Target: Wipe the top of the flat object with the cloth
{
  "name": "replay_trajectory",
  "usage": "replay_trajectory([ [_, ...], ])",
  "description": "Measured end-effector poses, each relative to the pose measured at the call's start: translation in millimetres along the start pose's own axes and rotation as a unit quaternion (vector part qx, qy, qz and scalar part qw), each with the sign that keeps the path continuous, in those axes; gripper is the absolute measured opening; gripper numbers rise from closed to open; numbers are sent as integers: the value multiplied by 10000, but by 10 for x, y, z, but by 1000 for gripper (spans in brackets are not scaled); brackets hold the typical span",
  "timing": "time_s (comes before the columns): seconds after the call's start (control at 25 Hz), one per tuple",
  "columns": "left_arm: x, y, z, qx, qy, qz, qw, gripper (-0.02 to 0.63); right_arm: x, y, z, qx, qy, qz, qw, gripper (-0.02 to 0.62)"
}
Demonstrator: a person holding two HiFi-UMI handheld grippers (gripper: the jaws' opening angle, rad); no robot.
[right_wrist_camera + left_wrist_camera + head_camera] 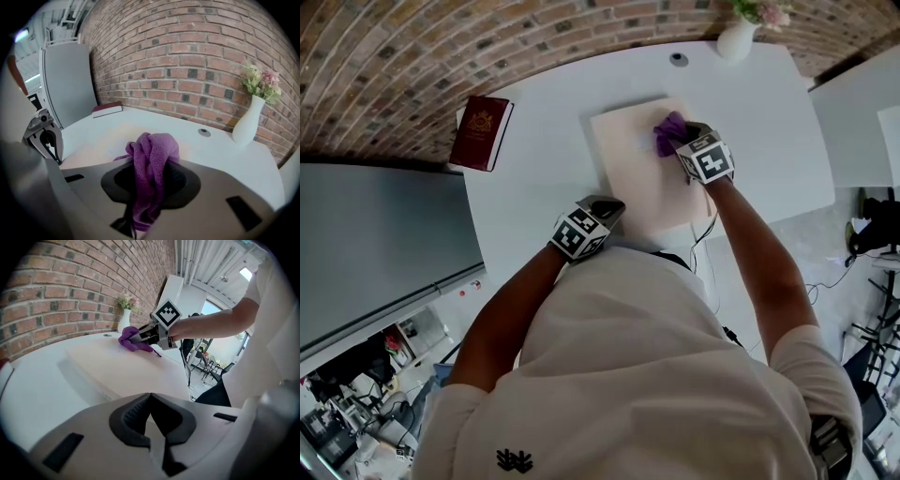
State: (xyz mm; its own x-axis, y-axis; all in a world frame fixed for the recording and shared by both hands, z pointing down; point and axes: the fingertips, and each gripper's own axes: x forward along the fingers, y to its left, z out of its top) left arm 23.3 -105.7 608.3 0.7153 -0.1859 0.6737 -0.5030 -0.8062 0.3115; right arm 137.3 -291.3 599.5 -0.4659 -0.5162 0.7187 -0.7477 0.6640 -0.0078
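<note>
Though only a purple tuft overhead, cloth [154, 152] clamped inside right claw [149, 187].

The head view looks steeply down on the desk [553, 122]. The left gripper view, low at its near edge, looks across it; the right gripper view faces the brick wall [187, 56]. All share the cloth [668, 131].

White rectangular table [534, 178], set against a brick wall [441, 47]. Lying directly on it: a pale beige flat rectangular board [637, 178] near the middle; a dark red hardback book with a gold crest [482, 131] at the far left corner, well apart from the board; a white ceramic vase of flowers [737, 39], upright at the far edge; and a small round grey disc [678, 59] near the vase.
</note>
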Motion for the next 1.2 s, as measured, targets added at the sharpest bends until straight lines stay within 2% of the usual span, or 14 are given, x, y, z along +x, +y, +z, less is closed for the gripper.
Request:
replay_trajectory([
  [0.2,9,-7,5,-7,-33,-8,10000,25,-109,-380,-114,154,66,-280,9995,117],
  [0.4,13,-17,3,25,-1,-9,10000,25,-140,-426,-61,249,48,-334,9991,117],
  [0.52,12,-9,2,43,-3,-8,10000,25,-122,-216,176,148,-146,-140,9997,115],
  [0.72,4,-6,12,32,-4,-24,10000,25,66,420,600,-217,-337,416,9983,117],
  [0.96,-11,-19,16,48,22,5,10000,25,402,1197,810,-724,-190,959,9926,115],
  [1.08,-29,-13,6,92,71,20,9999,25,547,1310,754,-967,8,996,9903,117],
  [1.2,-23,-15,1,97,66,34,9999,25,576,1154,689,-902,69,874,9921,117],
])
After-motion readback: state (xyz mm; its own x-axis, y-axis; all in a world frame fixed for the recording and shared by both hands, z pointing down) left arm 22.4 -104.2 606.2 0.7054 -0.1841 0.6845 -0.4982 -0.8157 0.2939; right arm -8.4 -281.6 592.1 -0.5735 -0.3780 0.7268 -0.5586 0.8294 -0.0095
